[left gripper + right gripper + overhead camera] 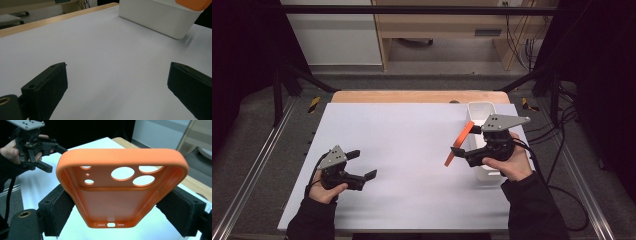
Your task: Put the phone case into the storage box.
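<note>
one orange phone case is squeezed between the two black jaws of the right gripper. the soft pads are pressed on its two long sides, near the end with the small plug hole. the open inside of the case is turned toward the right gripper view. five round holes for a camera are cut near its far end: three big ones and two small ones. a row of tiny dots is seen on each side of the plug hole. no name, label or writing can be read on the case.

in the high view the case is held up in the air, tilted, just beside the left wall of one white box. the box is set at the right side of the white table, and the right gripper is held over its near end by one hand.

the jaws of the left gripper are spread wide apart, and nothing is held between them. bare white table is seen between them in the left gripper view, with the white box farther off. in the high view the left gripper is held low over the left side of the table, well apart from the case. no writing is seen on the box or the table.
</note>
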Available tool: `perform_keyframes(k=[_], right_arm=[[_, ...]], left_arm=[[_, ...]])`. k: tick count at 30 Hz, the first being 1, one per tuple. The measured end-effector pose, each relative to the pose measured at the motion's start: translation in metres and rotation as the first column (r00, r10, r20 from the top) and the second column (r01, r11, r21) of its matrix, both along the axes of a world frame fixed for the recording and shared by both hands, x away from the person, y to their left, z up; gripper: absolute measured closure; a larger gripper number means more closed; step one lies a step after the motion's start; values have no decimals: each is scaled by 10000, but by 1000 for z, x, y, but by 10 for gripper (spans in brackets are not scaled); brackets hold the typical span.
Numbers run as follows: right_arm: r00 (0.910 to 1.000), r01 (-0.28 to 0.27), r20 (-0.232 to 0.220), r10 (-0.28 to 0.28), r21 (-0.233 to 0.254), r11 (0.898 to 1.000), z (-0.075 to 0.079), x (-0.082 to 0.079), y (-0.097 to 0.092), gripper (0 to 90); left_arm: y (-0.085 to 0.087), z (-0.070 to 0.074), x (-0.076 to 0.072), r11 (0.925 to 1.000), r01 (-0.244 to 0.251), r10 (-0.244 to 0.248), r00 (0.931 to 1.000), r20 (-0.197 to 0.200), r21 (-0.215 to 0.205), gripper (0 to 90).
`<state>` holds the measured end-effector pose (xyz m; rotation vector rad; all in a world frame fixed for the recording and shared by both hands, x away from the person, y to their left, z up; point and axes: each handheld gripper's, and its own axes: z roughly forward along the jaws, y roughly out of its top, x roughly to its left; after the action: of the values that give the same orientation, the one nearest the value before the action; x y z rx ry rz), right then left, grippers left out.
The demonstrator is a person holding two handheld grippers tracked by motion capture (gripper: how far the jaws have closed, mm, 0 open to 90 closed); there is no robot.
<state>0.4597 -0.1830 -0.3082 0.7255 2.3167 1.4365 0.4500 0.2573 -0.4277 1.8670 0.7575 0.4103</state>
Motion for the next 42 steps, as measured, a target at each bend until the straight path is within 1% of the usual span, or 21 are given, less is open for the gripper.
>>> perform_keyframes(k=[3,5,6,12,16,18,19,21,23,28,33,39,42], right_arm=[[9998,177,16,-177,64,9998,2,1,-2,162],[9996,290,41,-290,78,9995,3,1,-3,162],[9993,365,38,-365,79,9993,3,1,-4,162],[9981,615,53,-616,214,9979,5,3,-6,162],[9966,822,76,-824,260,9963,6,4,-7,162],[9958,911,86,-914,293,9954,6,5,-7,162],[9955,947,73,-949,293,9951,7,5,-8,163],[9945,1037,91,-1040,305,9941,8,6,-9,162],[9938,1097,119,-1101,343,9934,9,6,-9,162],[9908,1336,168,-1344,418,9902,14,10,-11,163],[9833,1804,161,-1814,482,9824,18,14,-14,163],[9695,2434,153,-2448,633,9679,22,22,-22,163],[9604,2767,166,-2781,594,9591,23,26,-24,163]], left_arm=[[7,-3,0,9995,-327,327,9995,-21,21,23],[10,-4,0,9989,-461,461,9989,-10,70,22],[12,-4,-1,9985,-546,546,9985,19,-4,20],[19,-6,-3,9970,-773,773,9970,93,-31,18],[25,-8,-5,9942,-1072,1074,9940,219,-122,12],[28,-9,-5,9928,-1186,1188,9927,187,-154,10],[29,-10,-6,9913,-1311,1314,9910,254,-153,10],[32,-11,-6,9894,-1436,1440,9893,222,-221,10],[34,-12,-5,9872,-1582,1586,9871,221,-195,9],[35,-16,-5,9867,-1622,1624,9867,117,-128,4],[35,-17,-5,9868,-1617,1617,9868,48,-93,3],[35,-19,-4,9867,-1627,1626,9867,-31,-62,3],[35,-19,-4,9871,-1599,1599,9871,-38,-49,3]])
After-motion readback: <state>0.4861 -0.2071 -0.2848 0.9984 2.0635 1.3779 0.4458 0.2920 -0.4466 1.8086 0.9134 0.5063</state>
